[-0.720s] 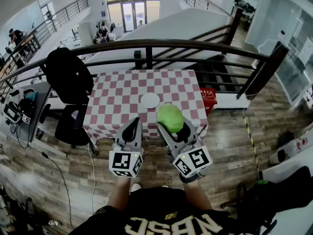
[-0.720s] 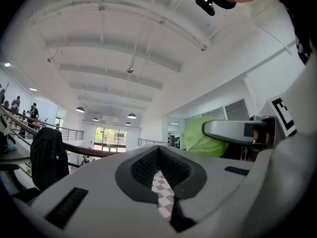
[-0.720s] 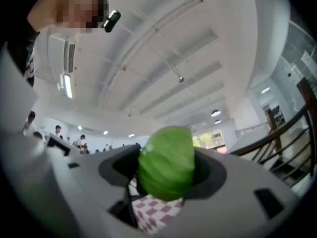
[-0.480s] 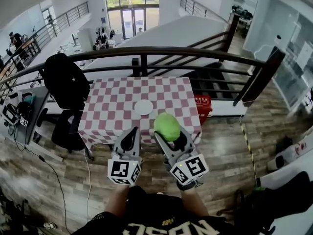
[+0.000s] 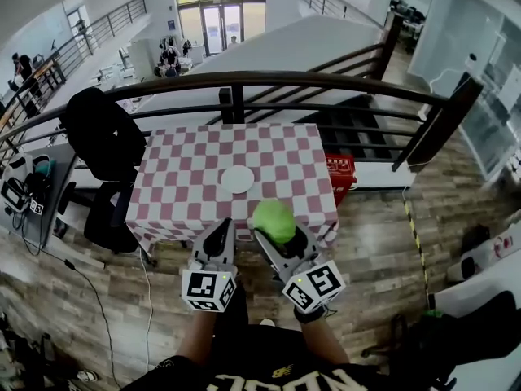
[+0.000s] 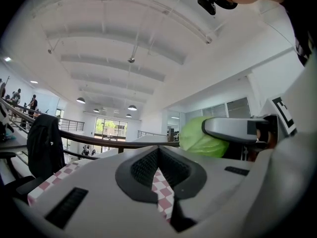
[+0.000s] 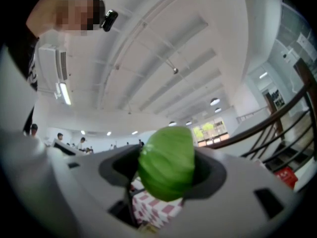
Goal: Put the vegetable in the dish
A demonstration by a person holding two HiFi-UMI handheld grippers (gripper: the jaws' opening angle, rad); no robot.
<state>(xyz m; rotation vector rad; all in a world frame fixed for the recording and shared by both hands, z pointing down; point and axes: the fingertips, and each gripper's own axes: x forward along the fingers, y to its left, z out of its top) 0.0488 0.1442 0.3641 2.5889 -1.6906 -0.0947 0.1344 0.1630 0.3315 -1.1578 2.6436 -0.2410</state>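
The right hand-held gripper (image 5: 278,236) has drawn back toward the person, clamping the vegetable (image 5: 273,218) (raised for carrying); the dish (image 5: 237,179) lies ahead-left.

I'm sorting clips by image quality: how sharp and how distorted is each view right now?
Head view: strong fisheye, the railing bows. Left gripper view: dark vignetted corners, near foreground soft. Right gripper view: the vegetable, close to the lens, looks slightly soft.
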